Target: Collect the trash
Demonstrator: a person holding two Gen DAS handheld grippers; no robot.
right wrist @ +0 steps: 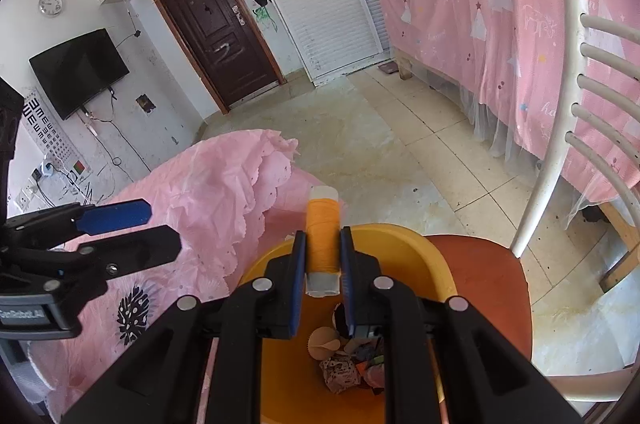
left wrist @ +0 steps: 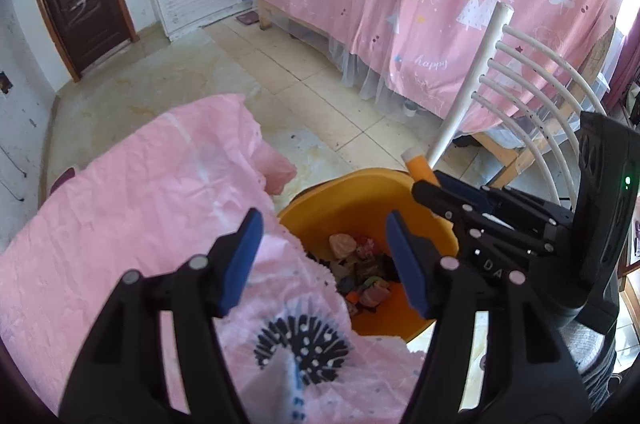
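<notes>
left wrist: close, downward | right wrist: close, downward | shared: orange bin (left wrist: 368, 199)

So the right gripper (right wrist: 323, 260) has its blue pads clamped on an orange spool (right wrist: 322, 240) with clear ends, right over an orange bin (right wrist: 420, 256). The bin's got scraps of trash (right wrist: 348, 356) at the bottom and sits on a red-orange chair seat (right wrist: 488, 284). Left gripper (right wrist: 132, 228) hangs off to the side, fingers apart, above the pink tabletop cloth (right wrist: 208, 207).
</notes>
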